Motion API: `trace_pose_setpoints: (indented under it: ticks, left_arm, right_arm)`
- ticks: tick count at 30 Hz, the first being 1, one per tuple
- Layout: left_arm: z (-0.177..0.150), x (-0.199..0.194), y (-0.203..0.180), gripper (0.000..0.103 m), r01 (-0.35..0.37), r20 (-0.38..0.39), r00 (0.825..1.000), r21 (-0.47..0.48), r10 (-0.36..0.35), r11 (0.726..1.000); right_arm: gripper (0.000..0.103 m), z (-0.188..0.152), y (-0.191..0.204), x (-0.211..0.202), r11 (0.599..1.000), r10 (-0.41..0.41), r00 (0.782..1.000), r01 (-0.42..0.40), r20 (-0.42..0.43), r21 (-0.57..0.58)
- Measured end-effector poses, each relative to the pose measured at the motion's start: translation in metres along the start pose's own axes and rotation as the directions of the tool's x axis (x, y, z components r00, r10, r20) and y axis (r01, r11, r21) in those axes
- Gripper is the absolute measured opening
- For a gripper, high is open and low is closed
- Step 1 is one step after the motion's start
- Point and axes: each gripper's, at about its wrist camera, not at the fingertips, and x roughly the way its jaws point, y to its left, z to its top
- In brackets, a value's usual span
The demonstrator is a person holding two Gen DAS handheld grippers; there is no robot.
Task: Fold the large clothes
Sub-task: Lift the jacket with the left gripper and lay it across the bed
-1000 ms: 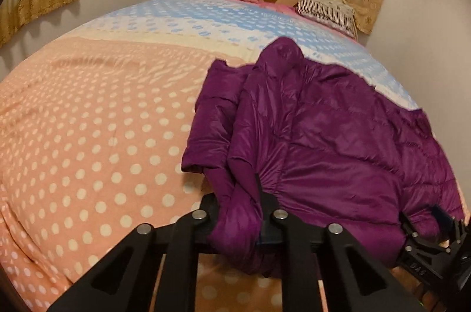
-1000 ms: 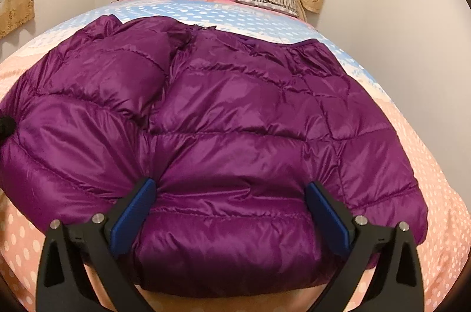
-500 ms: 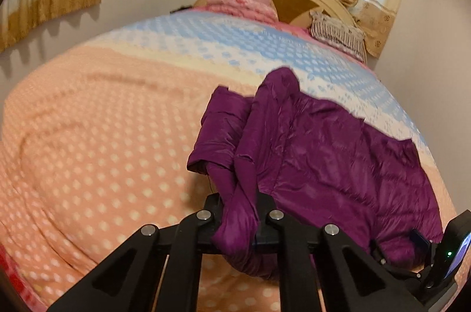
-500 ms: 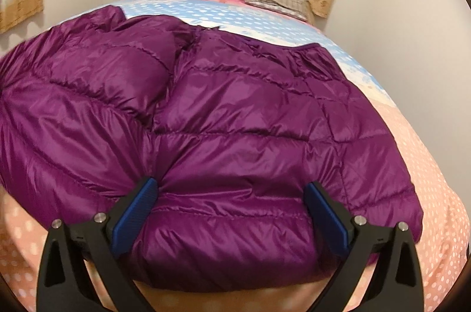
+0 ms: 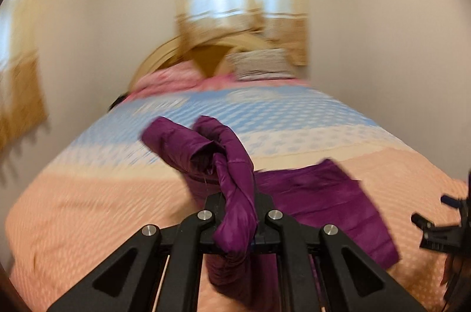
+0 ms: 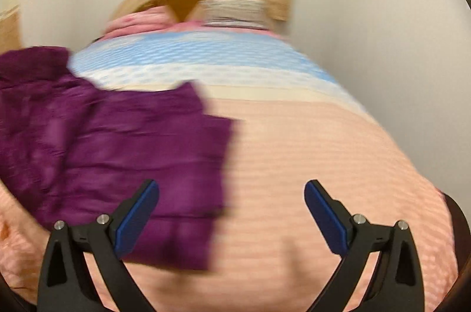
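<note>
Purple jacket [image 5: 321, 194] now lifted, apparently, in clamped left jaws; right jaws wide, now clear of it.

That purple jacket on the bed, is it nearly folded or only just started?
Early days, by the look of it. The purple jacket shows no neat fold: most of it lies spread and rumpled on the bed. In hand: the left gripper is shut on a bunched part, lifted off the cover. The right gripper is open and empty beside the jacket. The folding itself remains.
</note>
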Motion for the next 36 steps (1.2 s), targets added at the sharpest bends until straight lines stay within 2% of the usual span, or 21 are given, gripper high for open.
trace_pose_setpoints:
  ticks: [4,7,10,13,18,20,23,25,26,27,30,33,36]
  left_arm:
    - [-0.001,0.021,-0.074,0.007,0.091,-0.001,0.996,0.143,-0.092,0.985]
    - [-0.020,0.044,-0.124,0.007,0.179,-0.057,0.984,0.222,-0.170,0.959]
    - [-0.050,0.068,-0.162,0.007,0.272,-0.156,0.959,0.279,-0.236,0.921]
    - [-0.074,0.085,-0.178,0.007,0.315,-0.222,0.941,0.302,-0.255,0.900]
    - [-0.090,0.081,-0.179,0.010,0.323,-0.215,0.941,0.346,-0.261,0.881]
    - [-0.089,0.068,-0.182,0.015,0.322,-0.198,0.944,0.381,-0.263,0.867]
    - [-0.084,0.050,-0.190,0.038,0.314,-0.172,0.949,0.414,-0.265,0.854]
    - [-0.082,0.032,-0.191,0.078,0.290,-0.129,0.957,0.422,-0.260,0.859]
    - [-0.081,0.024,-0.189,0.086,0.282,-0.112,0.959,0.423,-0.259,0.861]
    - [-0.078,0.018,-0.187,0.090,0.276,-0.094,0.961,0.423,-0.261,0.863]
    - [-0.068,0.002,-0.169,0.090,0.276,-0.070,0.960,0.398,-0.271,0.875]
    - [-0.058,0.005,-0.143,0.090,0.235,-0.053,0.972,0.352,-0.231,0.906]
    - [-0.049,0.024,-0.108,0.090,0.177,-0.067,0.984,0.286,-0.165,0.942]
  right_arm:
    - [0.101,-0.013,-0.058,0.002,0.991,-0.075,0.997,0.078,-0.032,0.105]
    - [0.101,-0.026,-0.084,0.004,0.981,-0.104,0.993,0.113,-0.063,0.159]
    - [0.101,-0.030,-0.099,0.006,0.975,-0.117,0.990,0.130,-0.081,0.178]
    - [0.101,-0.033,-0.104,0.010,0.973,-0.119,0.988,0.136,-0.099,0.186]
    - [0.101,-0.042,-0.102,0.018,0.974,-0.111,0.986,0.133,-0.125,0.181]
    - [0.101,-0.045,-0.104,0.022,0.974,-0.109,0.985,0.132,-0.132,0.182]
    - [0.101,-0.044,-0.102,0.027,0.975,-0.098,0.985,0.124,-0.141,0.187]
    - [0.101,-0.044,-0.100,0.027,0.975,-0.095,0.985,0.121,-0.144,0.184]
    - [0.101,-0.042,-0.100,0.026,0.976,-0.095,0.985,0.121,-0.143,0.181]
    - [0.101,-0.041,-0.099,0.027,0.976,-0.096,0.985,0.122,-0.143,0.180]
    - [0.099,-0.036,-0.099,0.029,0.976,-0.095,0.984,0.122,-0.150,0.179]
    - [0.098,-0.032,-0.099,0.033,0.975,-0.105,0.983,0.131,-0.150,0.177]
    - [0.098,-0.028,-0.095,0.035,0.977,-0.105,0.983,0.130,-0.149,0.167]
